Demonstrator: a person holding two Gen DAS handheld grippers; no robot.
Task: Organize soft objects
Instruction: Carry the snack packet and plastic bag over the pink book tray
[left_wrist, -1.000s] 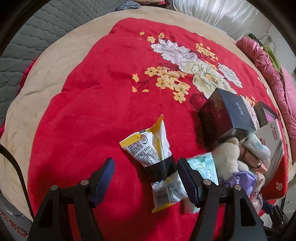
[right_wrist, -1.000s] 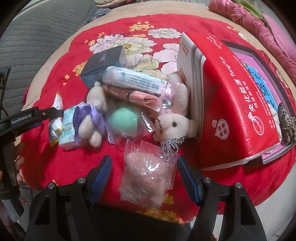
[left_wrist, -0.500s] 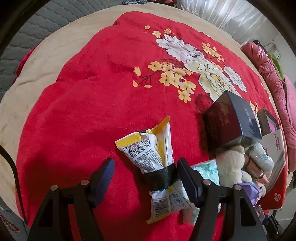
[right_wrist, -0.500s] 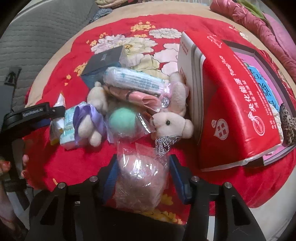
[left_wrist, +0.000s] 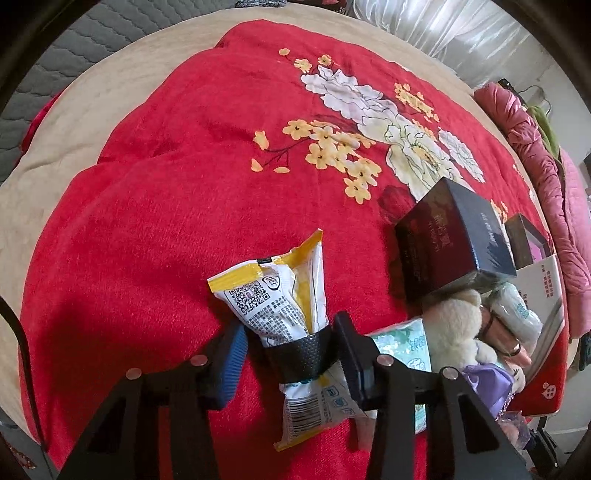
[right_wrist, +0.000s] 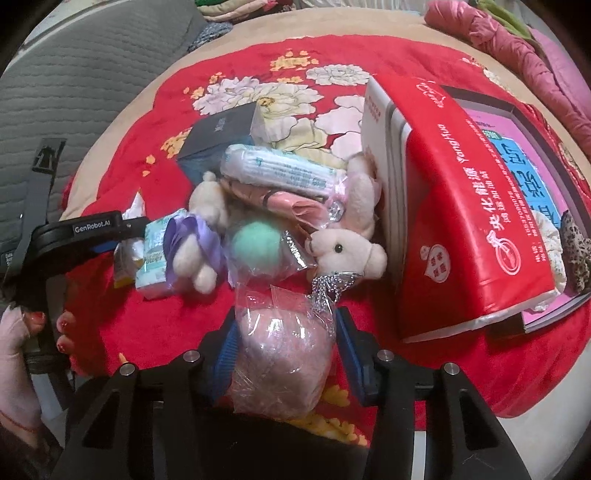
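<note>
Snack pack (left_wrist: 280, 314): yellow and white; QR code, barcode and small print on it, print not legible; black band round its middle; lies on the red blanket (left_wrist: 155, 206) beside the toy pile
Left gripper (left_wrist: 288, 354): jaws closing, the pack between them at the band; right finger touches the band, left pad just beside it with a thin gap; "GenRobot.AI" reads on its body in the right wrist view; held by a hand (right_wrist: 22, 332) with red nails
Pink ball (right_wrist: 280, 354): soft, in a clear bag; at the near edge of the pile on the blanket
Right gripper (right_wrist: 284, 354): jaws closing, both pads pressing the bagged ball
Pile: green ball (right_wrist: 255, 243) in a clear bag; bear (right_wrist: 347, 251) with a silver chain; second plush (right_wrist: 195, 254) with purple ribbon; tissue pack (right_wrist: 155, 251); white roll (right_wrist: 280, 173) with green print, not legible
Red box (right_wrist: 461, 206): "YangHuo" and Chinese characters on it; leans on an open tray (right_wrist: 517, 110) holding a pink sheet and leopard-print cloth
Dark box (left_wrist: 454, 243): gold writing, not legible; beside the pile
</note>
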